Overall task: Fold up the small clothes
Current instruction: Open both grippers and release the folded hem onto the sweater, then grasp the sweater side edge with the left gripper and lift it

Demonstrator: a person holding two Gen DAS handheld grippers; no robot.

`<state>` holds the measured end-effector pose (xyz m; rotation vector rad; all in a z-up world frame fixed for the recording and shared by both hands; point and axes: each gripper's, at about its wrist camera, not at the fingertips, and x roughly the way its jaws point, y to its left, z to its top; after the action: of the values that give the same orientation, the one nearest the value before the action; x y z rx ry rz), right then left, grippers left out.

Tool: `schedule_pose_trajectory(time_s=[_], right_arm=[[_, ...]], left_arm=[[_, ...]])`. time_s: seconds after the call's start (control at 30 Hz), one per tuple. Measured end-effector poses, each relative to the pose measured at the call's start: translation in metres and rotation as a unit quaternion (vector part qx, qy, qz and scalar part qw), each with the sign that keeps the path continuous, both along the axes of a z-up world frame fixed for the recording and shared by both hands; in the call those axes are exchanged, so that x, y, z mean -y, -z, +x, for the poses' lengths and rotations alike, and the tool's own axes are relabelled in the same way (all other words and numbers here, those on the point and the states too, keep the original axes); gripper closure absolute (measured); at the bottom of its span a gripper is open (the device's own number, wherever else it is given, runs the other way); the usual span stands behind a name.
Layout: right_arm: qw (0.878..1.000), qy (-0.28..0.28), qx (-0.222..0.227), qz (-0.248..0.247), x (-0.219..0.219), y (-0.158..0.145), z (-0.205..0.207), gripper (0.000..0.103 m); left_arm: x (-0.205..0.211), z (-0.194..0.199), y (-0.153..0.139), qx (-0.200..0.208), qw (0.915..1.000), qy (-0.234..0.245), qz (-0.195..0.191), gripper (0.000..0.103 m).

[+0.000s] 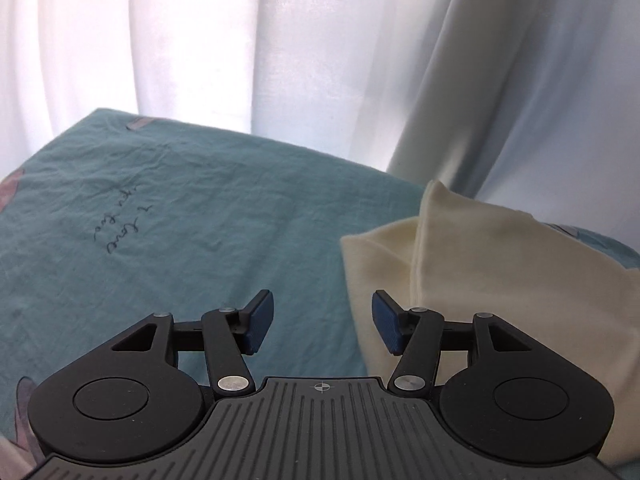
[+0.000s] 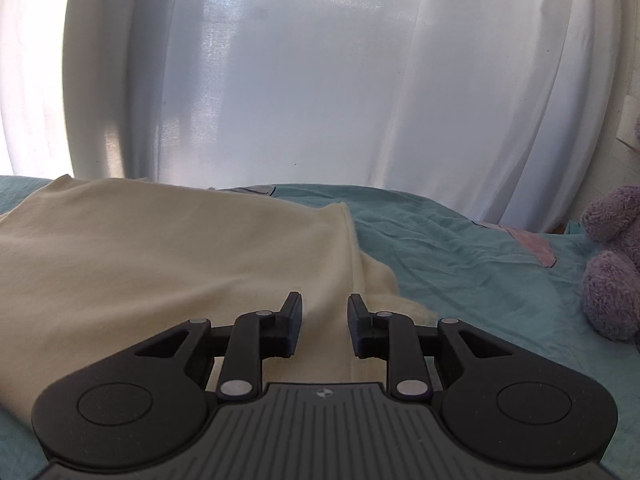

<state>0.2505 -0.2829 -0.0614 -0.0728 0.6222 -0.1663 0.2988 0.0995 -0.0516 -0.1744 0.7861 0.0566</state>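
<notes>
Jaws apart on both grippers, nothing between the pads. Left gripper spread wider, hung over bare teal bedsheet, its right pad at the edge of the cream garment. Right gripper narrower but still gapped, poised over the garment's folded hem.

Largest in both views: white curtain behind the bed, hanging in loose folds. Next, the bedsheet, wrinkled, spread across the bed.

Seen from the left wrist only: dark handwriting-style print on the sheet, well left of the garment; garment's near-left corner doubled over with a raised seam.

Seen from the right wrist only: garment lying broad and flat across the left half; pink patch printed on the sheet; purple plush toy at the far right, apart from the garment.
</notes>
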Motion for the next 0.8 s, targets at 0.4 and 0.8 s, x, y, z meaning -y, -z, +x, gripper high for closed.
schedule_pose_trajectory(time_s=[0.4, 0.8], right_arm=[[0.987, -0.105, -0.017, 0.120, -0.036, -0.011, -0.067, 0.056], [0.986, -0.098, -0.029, 0.134, -0.035, -0.009, -0.072, 0.056]], left_arm=[[-0.026, -0.007, 0.014, -0.059, 0.9716, 0.062, -0.221, 0.038], [-0.032, 0.013, 0.028, -0.077, 0.9531, 0.072, -0.284, 0.038]])
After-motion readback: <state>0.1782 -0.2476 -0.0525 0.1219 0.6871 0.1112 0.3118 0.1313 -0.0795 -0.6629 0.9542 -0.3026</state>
